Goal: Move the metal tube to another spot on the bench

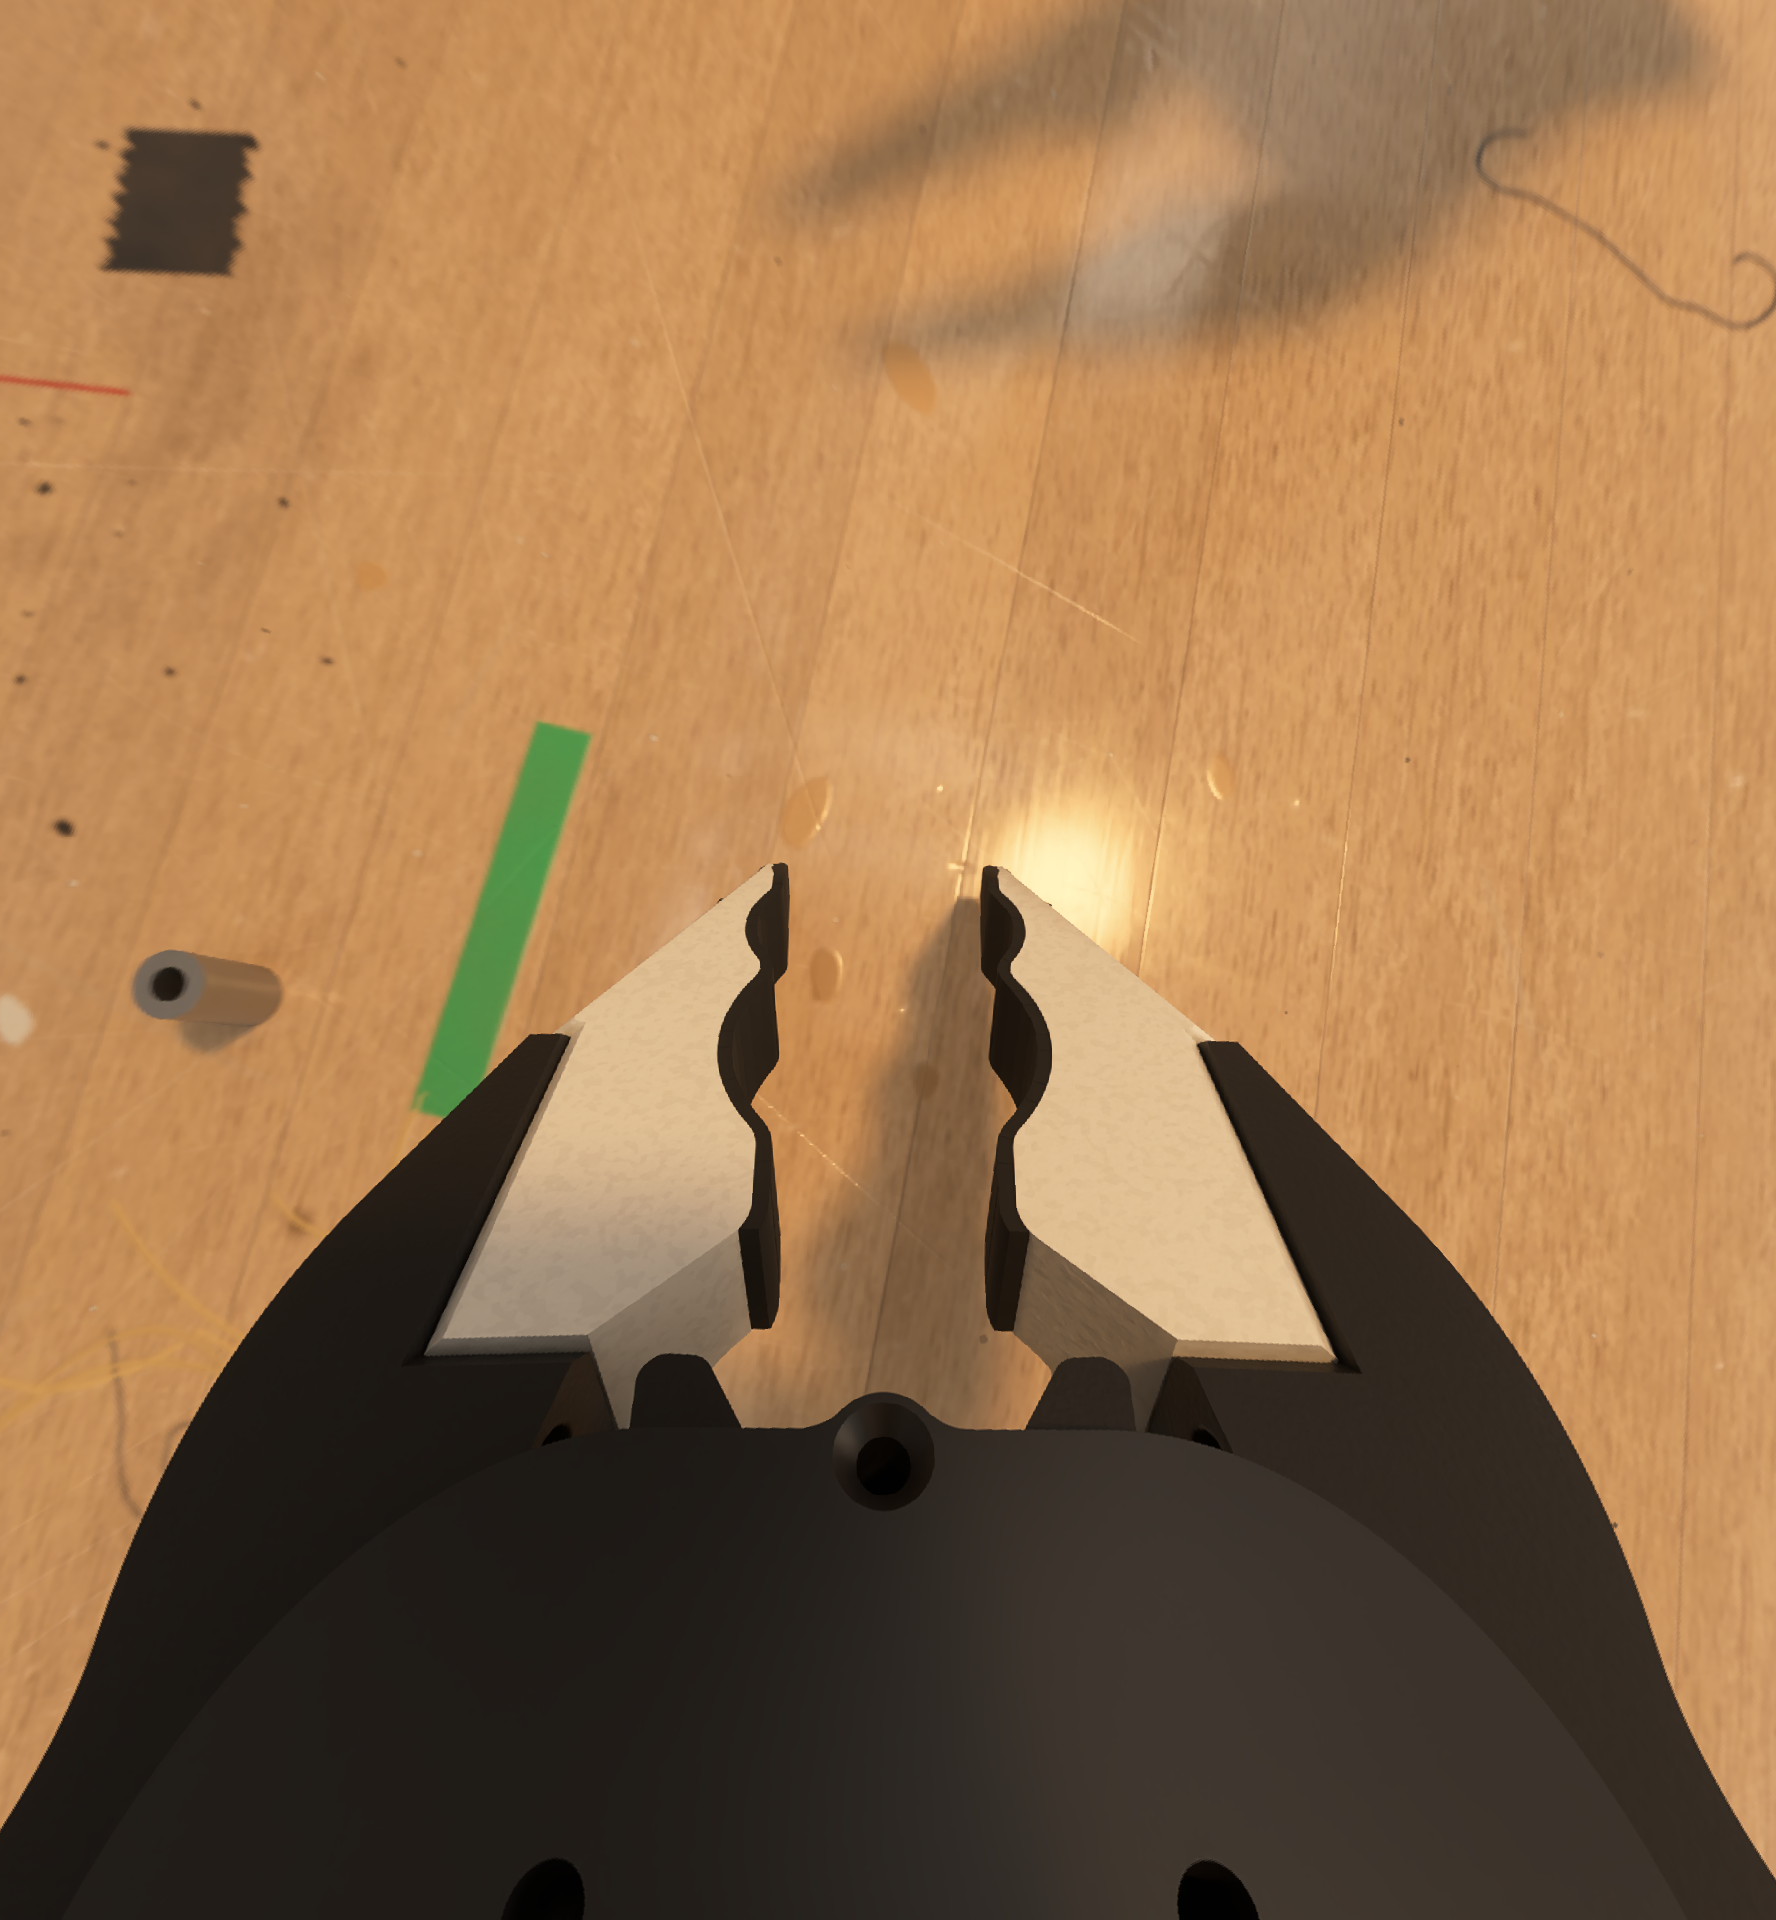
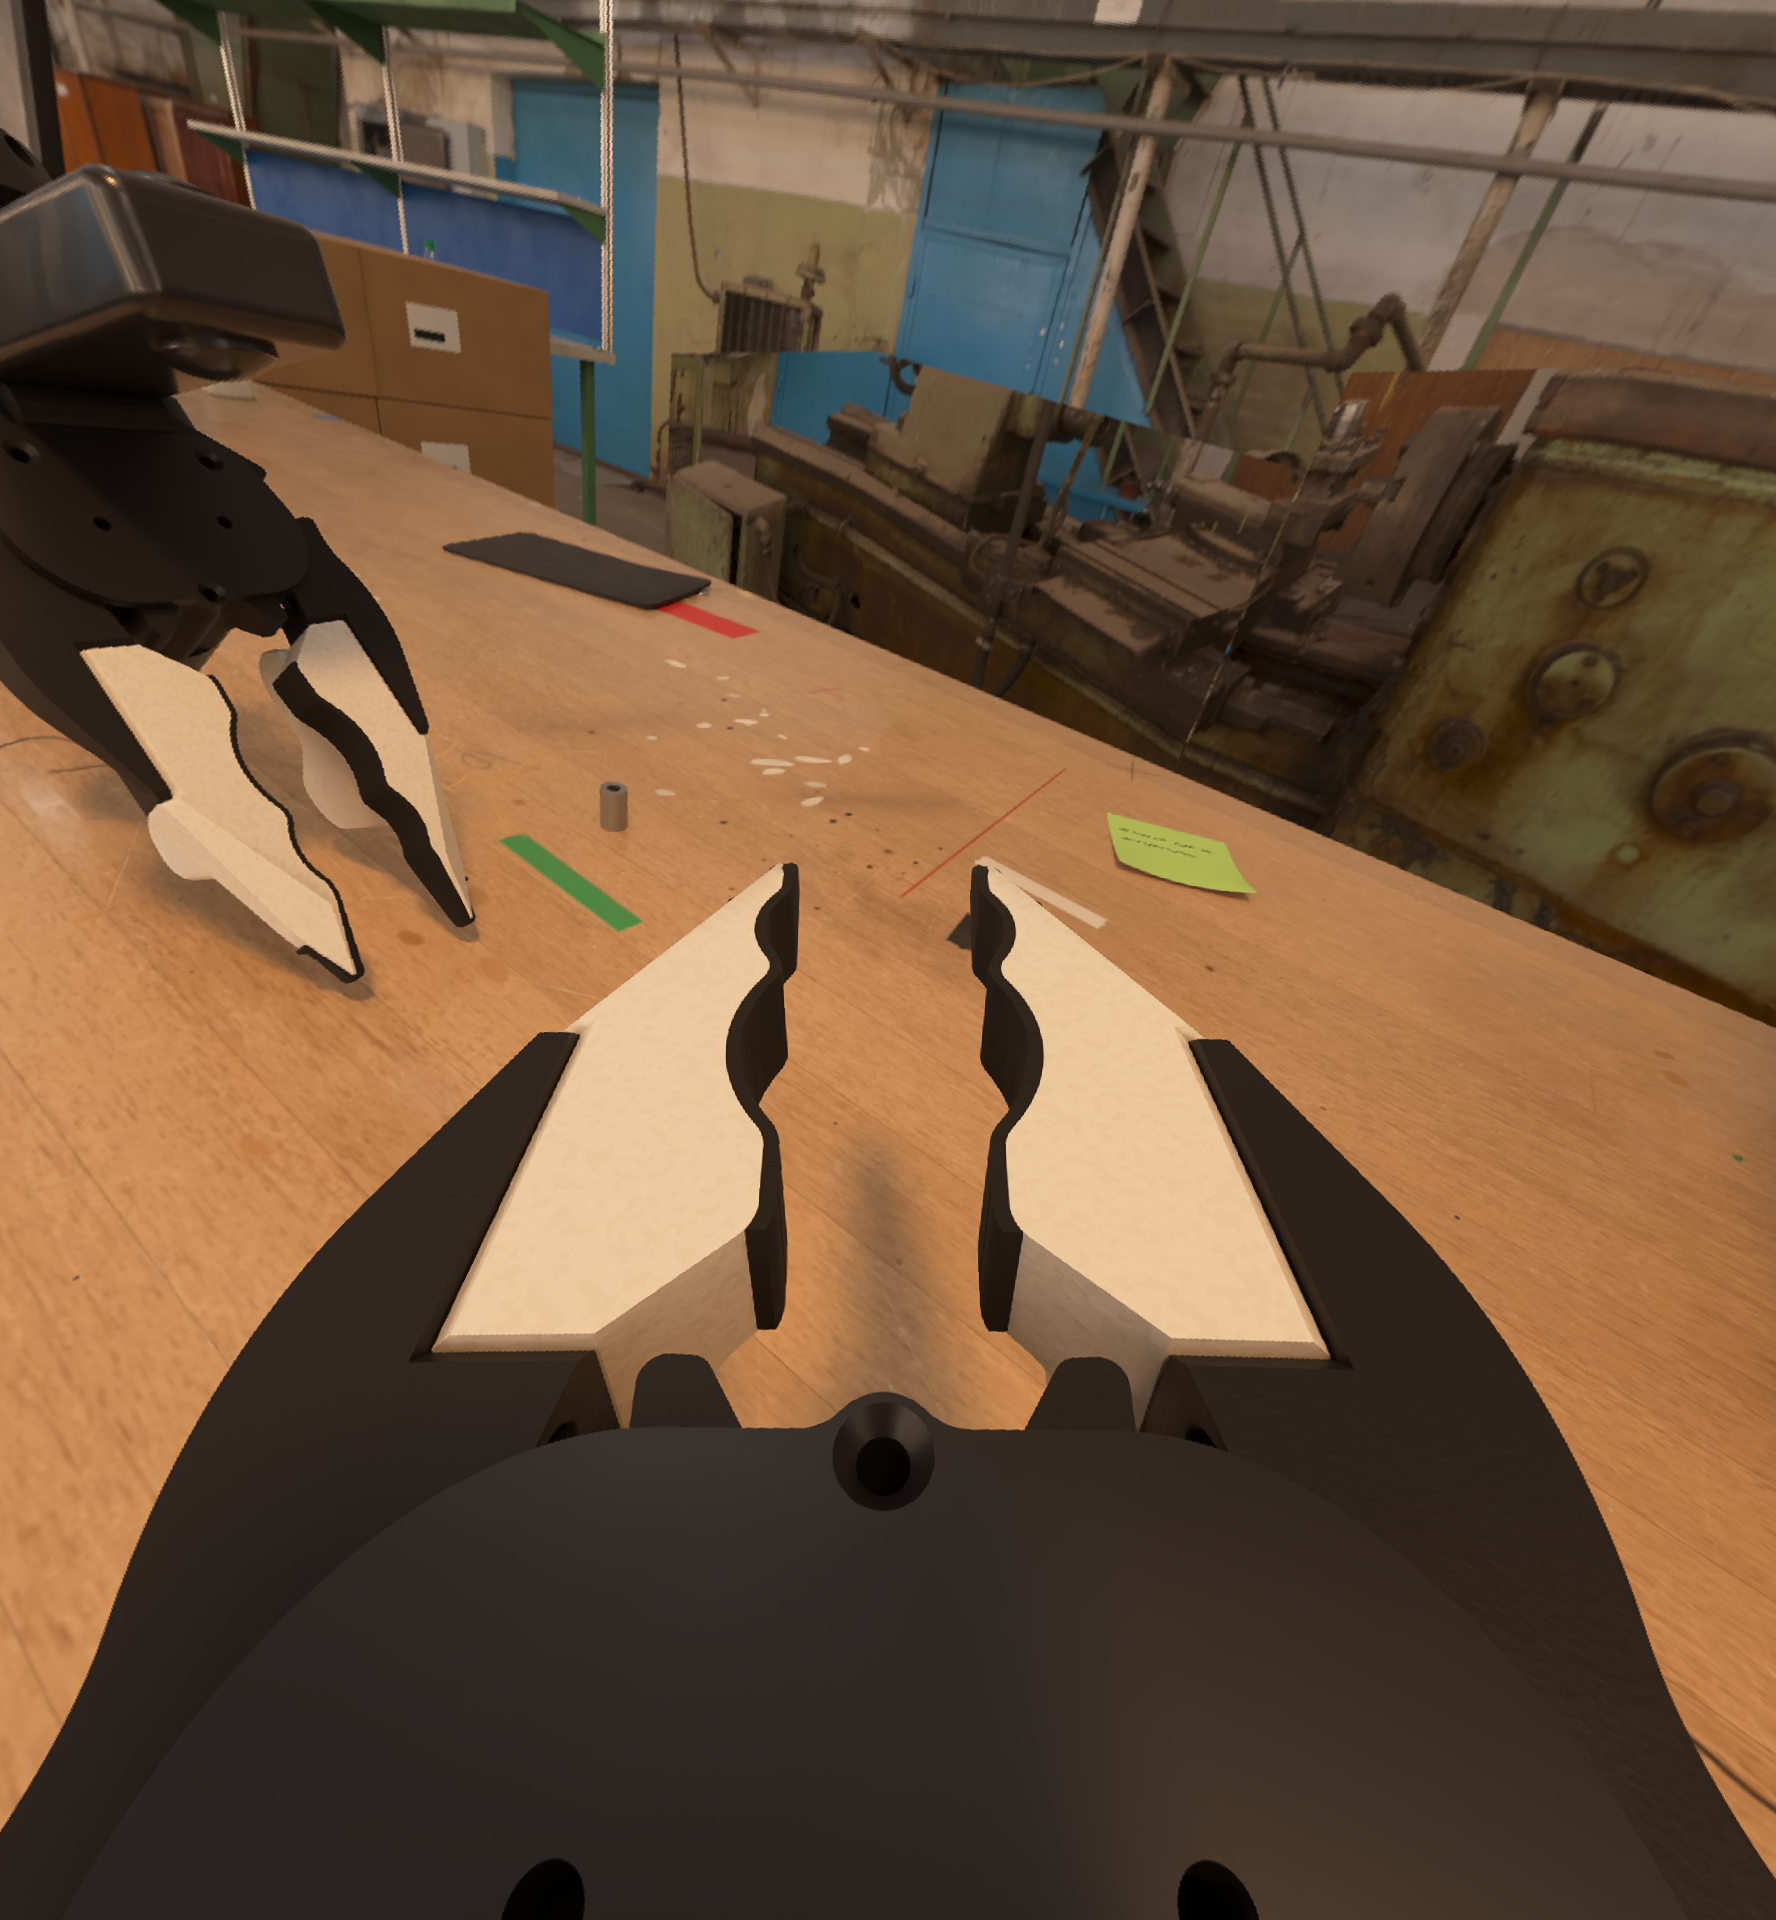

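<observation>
1. Left wrist view: we see the left claw (image 1: 884, 868) pointing steeply down at the wooden bench (image 1: 1279, 623), its two pale fingers (image 1: 645, 1122) spread apart with nothing between them. The metal tube (image 1: 203, 987), short and grey, stands on the bench well off to the left, beyond a strip of green tape (image 1: 505, 914).
2. Right wrist view: we see the right claw (image 2: 884, 878) low over the bench, also spread and holding nothing. The tube stands upright ahead and to the left, near the far end of the green tape. The left claw hovers farther left, with its tips close to the wood; we cannot tell whether they touch.
3. What could go wrong, in our judgement: the tube is small, round and upright, so a finger arriving off-centre could tip it and send it rolling toward the bench edge.
4. The two claws are near each other, and both reaching for the tube could make them collide.
5. A green paper note (image 2: 1175, 854) and a dark mat (image 2: 577, 569) lie farther off.
</observation>
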